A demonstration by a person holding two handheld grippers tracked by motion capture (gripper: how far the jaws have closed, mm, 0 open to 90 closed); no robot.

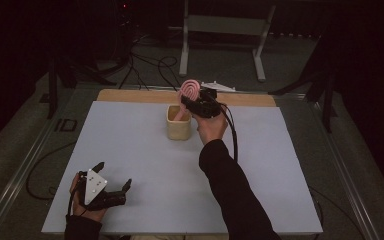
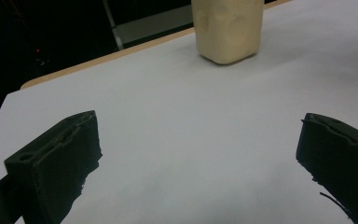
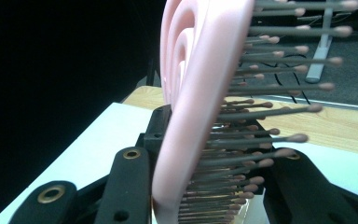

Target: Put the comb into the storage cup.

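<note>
A pink hairbrush (image 1: 189, 90) with a spiral-patterned oval head is held upright at the far middle of the table, my right gripper (image 1: 200, 106) shut on it. Its handle slants down into the mouth of a beige cup (image 1: 179, 122). In the right gripper view the brush (image 3: 200, 93) stands edge-on between the two black jaws of the right gripper (image 3: 205, 186), bristles pointing right. My left gripper (image 1: 114, 175) rests near the table's front left corner, open. In its own view the left gripper (image 2: 198, 158) has nothing between its jaws, and the cup (image 2: 227, 28) stands far ahead.
A white mat (image 1: 130, 150) covers the table, with a wooden strip (image 1: 130, 95) along the far edge. A small white object (image 1: 220, 86) lies behind the right hand. Beyond the table stand a metal frame (image 1: 222, 30) and floor cables (image 1: 145, 65).
</note>
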